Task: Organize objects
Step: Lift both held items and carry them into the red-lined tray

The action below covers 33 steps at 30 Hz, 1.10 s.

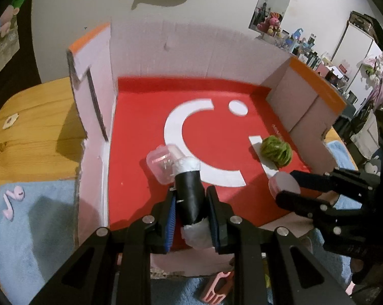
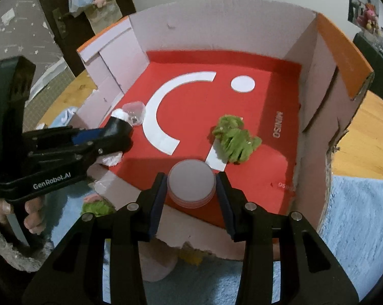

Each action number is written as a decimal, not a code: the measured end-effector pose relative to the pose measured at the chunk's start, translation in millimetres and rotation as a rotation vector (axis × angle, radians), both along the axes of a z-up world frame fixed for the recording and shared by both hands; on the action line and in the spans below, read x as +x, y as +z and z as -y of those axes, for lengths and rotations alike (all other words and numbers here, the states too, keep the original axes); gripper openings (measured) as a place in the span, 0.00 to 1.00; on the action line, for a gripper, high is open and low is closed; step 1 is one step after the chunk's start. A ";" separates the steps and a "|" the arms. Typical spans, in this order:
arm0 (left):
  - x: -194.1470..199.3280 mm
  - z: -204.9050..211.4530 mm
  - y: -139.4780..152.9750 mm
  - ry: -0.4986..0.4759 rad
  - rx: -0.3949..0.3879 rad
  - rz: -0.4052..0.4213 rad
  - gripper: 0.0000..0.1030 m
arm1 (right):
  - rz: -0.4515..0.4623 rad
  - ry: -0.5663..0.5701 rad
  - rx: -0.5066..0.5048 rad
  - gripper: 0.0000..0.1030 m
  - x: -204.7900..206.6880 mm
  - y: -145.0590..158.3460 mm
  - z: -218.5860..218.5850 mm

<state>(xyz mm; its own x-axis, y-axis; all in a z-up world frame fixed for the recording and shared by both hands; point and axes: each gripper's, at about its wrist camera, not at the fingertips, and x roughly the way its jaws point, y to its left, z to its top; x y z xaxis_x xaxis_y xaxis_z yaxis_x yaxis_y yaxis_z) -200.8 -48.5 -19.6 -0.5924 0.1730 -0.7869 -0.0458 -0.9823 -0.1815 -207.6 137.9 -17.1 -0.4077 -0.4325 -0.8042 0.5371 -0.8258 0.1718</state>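
**Matte-black grippers, blue-lined jaws**

Both handheld grippers are black, angular, with triangular cut-outs and silver screw heads. Ribbed blue pads (image 1: 171,225) line the fingers. White "GenRobot.AI" lettering (image 2: 51,178) marks the left gripper (image 2: 120,137) at nine o'clock.

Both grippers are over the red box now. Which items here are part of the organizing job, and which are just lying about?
In the job:
- black roll in left gripper
- round white container in right gripper
- green fuzzy ball
- clear capsule
- red box

Lying about:
- blue towel
- pink note ornament
- wall pictures
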 end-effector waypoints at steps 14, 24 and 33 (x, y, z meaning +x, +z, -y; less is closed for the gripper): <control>-19.5 1.3 -6.7 0.010 -0.013 0.019 0.23 | -0.087 -0.053 0.121 0.37 -28.1 -2.4 22.7; -22.8 -4.5 -5.7 0.013 -0.024 0.012 0.23 | -0.069 -0.060 0.115 0.38 -30.5 -7.1 20.3; -23.8 -3.6 -5.1 0.015 -0.024 0.012 0.23 | -0.056 -0.060 0.092 0.38 -31.3 -7.3 18.2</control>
